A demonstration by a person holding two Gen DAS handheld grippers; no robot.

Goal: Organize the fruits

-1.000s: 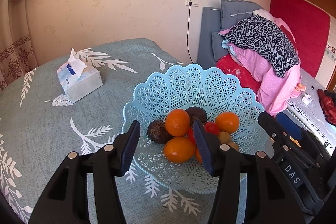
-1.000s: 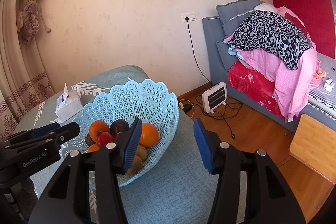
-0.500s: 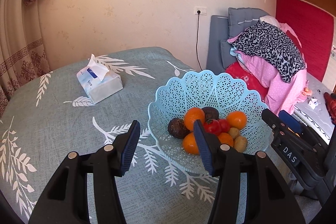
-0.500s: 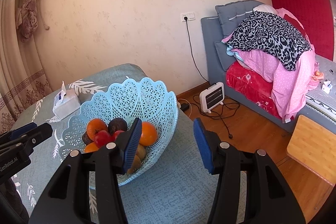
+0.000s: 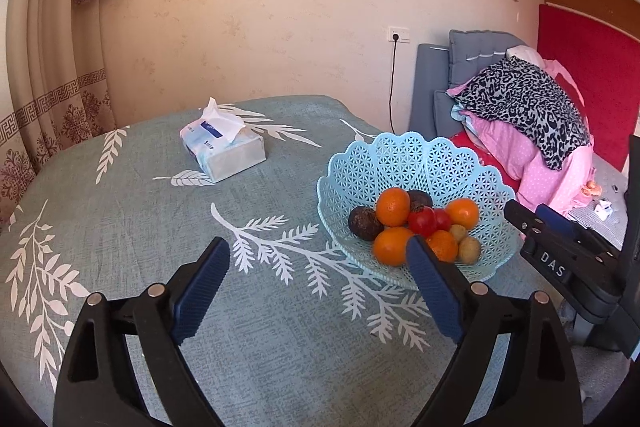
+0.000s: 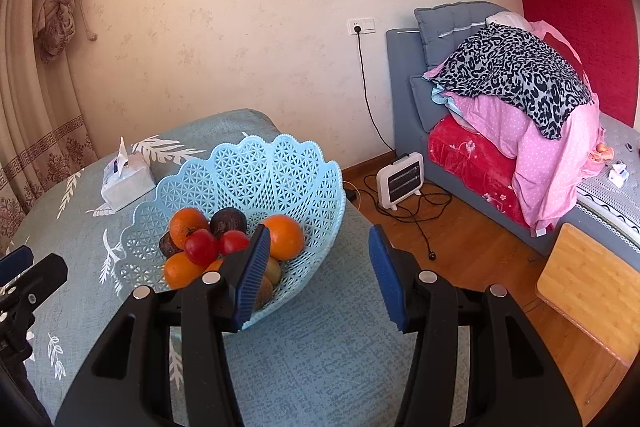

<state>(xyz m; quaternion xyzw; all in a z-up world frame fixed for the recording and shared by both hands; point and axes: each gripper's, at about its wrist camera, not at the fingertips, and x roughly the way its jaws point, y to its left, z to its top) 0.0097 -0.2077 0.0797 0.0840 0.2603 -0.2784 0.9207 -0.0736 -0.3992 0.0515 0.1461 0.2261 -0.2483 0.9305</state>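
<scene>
A pale blue latticed basket (image 5: 404, 163) is seen on a grey-green tablecloth (image 5: 120, 227) printed with white leaf sprays. Orange fruits (image 5: 393, 206), two red tomatoes (image 5: 422, 221), dark brown fruits (image 5: 363, 223) and dull green-brown kiwis (image 5: 469, 250) are held in it. A white tissue pack (image 5: 222, 147) with a blue label is shown. Blue ribbed pads on black frames are borne by the left gripper (image 5: 316, 279) and the right gripper (image 6: 318, 267). A black-and-grey leopard-print cloth (image 6: 516, 71) is laid over white-dotted pink bedding (image 6: 532, 147), with a red floral blanket (image 6: 464, 151) below.
</scene>
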